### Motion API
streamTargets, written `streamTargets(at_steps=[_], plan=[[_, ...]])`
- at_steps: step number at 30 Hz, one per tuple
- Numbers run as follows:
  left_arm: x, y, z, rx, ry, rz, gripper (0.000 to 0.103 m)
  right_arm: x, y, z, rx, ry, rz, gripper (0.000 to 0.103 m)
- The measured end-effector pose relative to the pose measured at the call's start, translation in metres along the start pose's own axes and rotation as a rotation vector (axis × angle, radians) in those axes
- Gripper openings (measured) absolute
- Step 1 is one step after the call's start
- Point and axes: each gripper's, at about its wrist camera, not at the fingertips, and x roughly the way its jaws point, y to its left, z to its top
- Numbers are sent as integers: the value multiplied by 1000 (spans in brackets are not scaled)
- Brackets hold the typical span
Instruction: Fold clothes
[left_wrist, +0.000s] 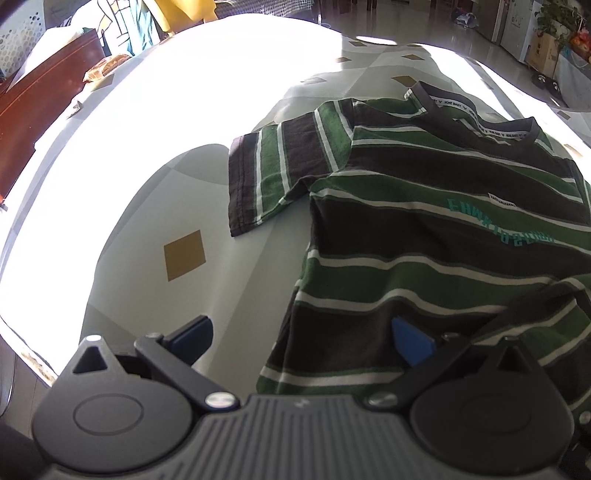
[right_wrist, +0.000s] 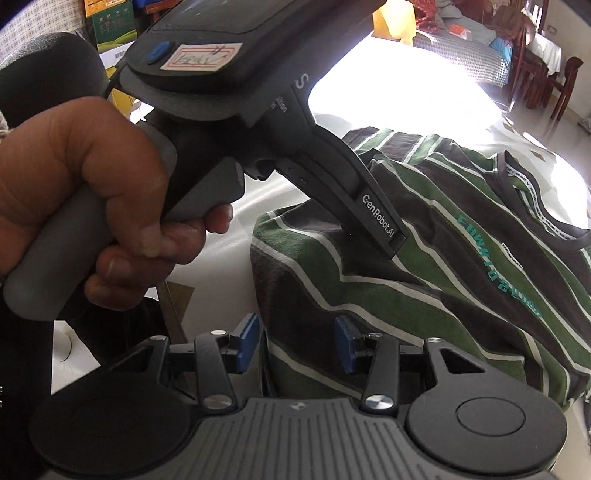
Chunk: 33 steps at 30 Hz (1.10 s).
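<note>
One striped T-shirt (left_wrist: 424, 229) lies front-up on the pale worktop (left_wrist: 147, 206), its collar toward twelve o'clock and one short sleeve (left_wrist: 266, 177) spread flat toward nine o'clock. It is judged light, soft and limp: it will sag and crease wherever unsupported, so the sensible hold is a pinch on a doubled edge, at the hem corner or at the shoulder seam, not on the mid-panel. In the left wrist view the left hand-held gripper (left_wrist: 303, 336) stands wide open at six o'clock of the shirt, one blue pad over bare worktop, the other over the hem cloth; nothing is pinched. In the right wrist view the right hand-held gripper (right_wrist: 295, 345) is partly open, straddling the shirt's lower edge, which lies between the pads without being clamped. A hand (right_wrist: 92, 206) holds the left tool above the cloth.
</note>
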Motion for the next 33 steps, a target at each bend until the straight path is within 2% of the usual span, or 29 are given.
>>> streamTargets(at_steps=[4, 8, 11, 14, 17, 20, 23, 25, 27, 30, 33], plan=[[2, 7, 1, -24, 9, -9, 102, 9, 11, 0, -50, 10, -2, 42], [1, 13, 2, -44, 9, -21, 102, 18, 25, -4, -143, -7, -50, 40], [-2, 17, 4, -56, -6, -20, 102, 24, 30, -7, -175, -8, -74, 20], [-7, 24, 8, -81, -28, -23, 102, 23, 24, -7, -144, -18, -66, 6], [-12, 33, 12, -119, -49, -23, 102, 13, 0, -2, 4, -45, 3, 4], [-17, 44, 18, -165, -70, -9, 102, 1, -44, 0, 271, -87, 85, 4], [-17, 50, 20, -201, -76, -9, 103, -6, -83, -2, 521, -131, 90, 4], [-16, 50, 19, -203, -68, -16, 103, -6, -101, -5, 654, -130, 44, 4], [-14, 46, 17, -190, -59, -29, 103, 1, -118, -2, 726, -105, -59, 8], [-11, 38, 16, -167, -53, -32, 103, -1, -128, -3, 704, -66, -207, 11], [-8, 31, 15, -152, -45, -34, 103, -12, -132, -2, 678, -99, -242, 19]])
